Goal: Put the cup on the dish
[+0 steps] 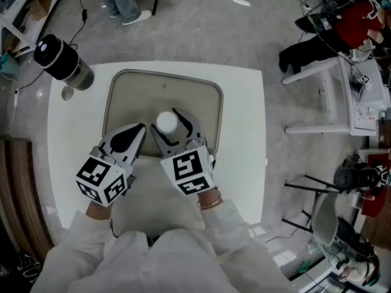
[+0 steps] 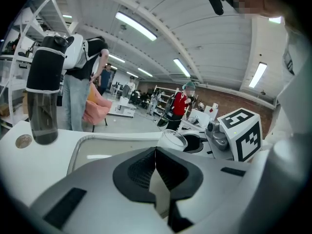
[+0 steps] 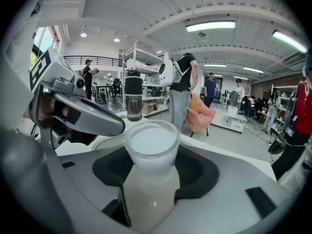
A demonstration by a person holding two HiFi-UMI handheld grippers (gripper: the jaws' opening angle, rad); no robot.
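Observation:
A translucent white cup (image 1: 166, 122) sits between the jaws of my right gripper (image 1: 177, 129), which is shut on it, over the near part of the beige tray-like dish (image 1: 122, 96). In the right gripper view the cup (image 3: 151, 172) fills the middle, its rim towards the camera. My left gripper (image 1: 135, 137) is just left of the cup, jaws shut with nothing between them; its closed pads (image 2: 155, 172) show in the left gripper view, where the cup (image 2: 173, 140) and the dish (image 2: 112, 143) lie ahead to the right.
A dark-capped grey bottle (image 1: 63, 62) stands on the white table (image 1: 244, 133) at its far left corner, with a small round coin-like object (image 1: 68, 93) beside it. People, chairs and desks surround the table on the floor.

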